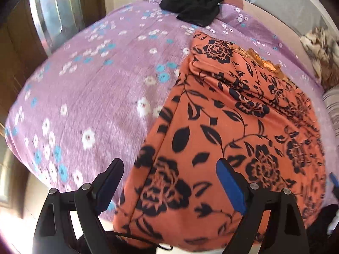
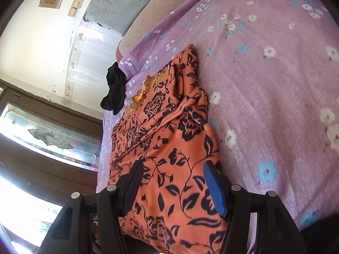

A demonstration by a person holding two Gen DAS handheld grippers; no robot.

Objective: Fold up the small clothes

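Left wrist view shows both the left gripper (image 1: pixel 171 182) and right gripper (image 2: pixel 173 182) spread apart over the orange dress (image 1: pixel 222 127); each should probably pinch the hem edge at 6 o'clock evenly before folding toward 12.

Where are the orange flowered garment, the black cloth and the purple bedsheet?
orange flowered garment (image 1: pixel 222 127), left wrist view, its flat middle.
black cloth (image 1: pixel 192 6), left wrist view, centre of the bundle.
purple bedsheet (image 2: pixel 275 84), right wrist view, bare stretch.

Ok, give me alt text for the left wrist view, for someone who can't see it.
The open left gripper hovers over the near end of an orange garment with black flowers, lying partly folded on a purple floral bedsheet. A crumpled black garment sits at the sheet's far edge.
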